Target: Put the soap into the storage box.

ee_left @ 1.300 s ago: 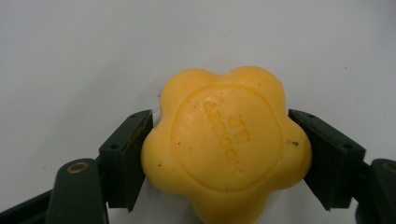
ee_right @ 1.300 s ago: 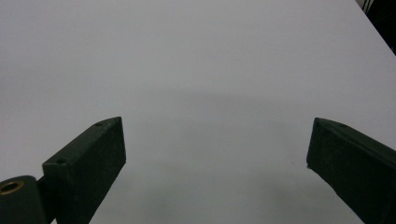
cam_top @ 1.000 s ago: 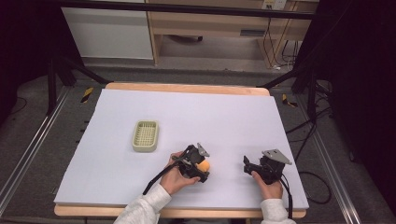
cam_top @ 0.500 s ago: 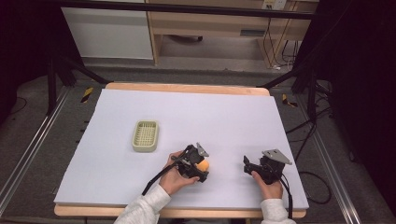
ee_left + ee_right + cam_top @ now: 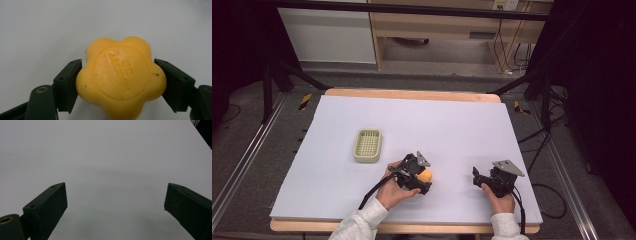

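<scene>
- Right now the left tool (image 5: pixel 117 82) is clamped on a yellow flower-shaped soap (image 5: pixel 120 77), one jaw pressed against each side of it, low over the white table (image 5: pixel 462 125) near its front edge.
- Meanwhile the right tool (image 5: pixel 115 207) has its jaws wide apart with nothing between them; it sits near the front right of the table, well apart from the soap.
- Risk, as I judge it: the soap's sides are rounded and lobed, and the jaws meet it on small patches, so it could twist or squirt out if it is lifted fast or squeezed harder.
- Risk: soap is soft, so a tight clamp could dent it, and a loose one could let it drop back onto the table.
- Container: a pale green slotted soap dish (image 5: pixel 367 145) stands to the left of the held soap, farther back and clearly apart from it; nothing lies in it.
</scene>
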A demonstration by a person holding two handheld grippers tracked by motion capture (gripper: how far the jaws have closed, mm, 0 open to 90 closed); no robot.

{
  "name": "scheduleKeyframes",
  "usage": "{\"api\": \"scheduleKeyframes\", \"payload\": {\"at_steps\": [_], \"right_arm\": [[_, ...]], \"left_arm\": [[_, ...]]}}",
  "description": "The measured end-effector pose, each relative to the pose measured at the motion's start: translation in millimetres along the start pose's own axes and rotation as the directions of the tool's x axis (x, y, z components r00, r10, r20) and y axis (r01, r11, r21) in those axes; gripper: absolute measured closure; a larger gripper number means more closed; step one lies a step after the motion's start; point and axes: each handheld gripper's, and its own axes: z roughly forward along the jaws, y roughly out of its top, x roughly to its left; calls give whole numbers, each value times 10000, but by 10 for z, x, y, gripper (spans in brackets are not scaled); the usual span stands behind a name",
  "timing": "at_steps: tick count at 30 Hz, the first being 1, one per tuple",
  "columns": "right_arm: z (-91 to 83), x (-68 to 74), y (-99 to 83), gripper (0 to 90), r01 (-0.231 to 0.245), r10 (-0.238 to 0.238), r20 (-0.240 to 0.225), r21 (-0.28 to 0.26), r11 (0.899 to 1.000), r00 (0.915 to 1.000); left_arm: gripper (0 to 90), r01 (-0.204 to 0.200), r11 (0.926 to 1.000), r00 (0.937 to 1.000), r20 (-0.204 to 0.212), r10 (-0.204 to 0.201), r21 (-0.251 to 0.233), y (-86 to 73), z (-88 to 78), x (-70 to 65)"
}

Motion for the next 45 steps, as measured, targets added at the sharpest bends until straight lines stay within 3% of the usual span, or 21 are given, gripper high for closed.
{"api": "scheduleKeyframes", "payload": {"at_steps": [20,36,45], "right_arm": [[0,1,1,52,-13,13,-6,27,10000,10000],[4,-6,2,52,-66,67,-60,87,9999,10000],[0,1,2,52,-35,35,-2,34,10000,10000]], "left_arm": [[249,183,9992,9995,-267,-193,-349,-76,-288,159],[249,832,9942,9937,-701,-879,-679,-278,-534,426],[249,1061,9908,9901,-837,-1131,-846,-306,-633,538]]}}
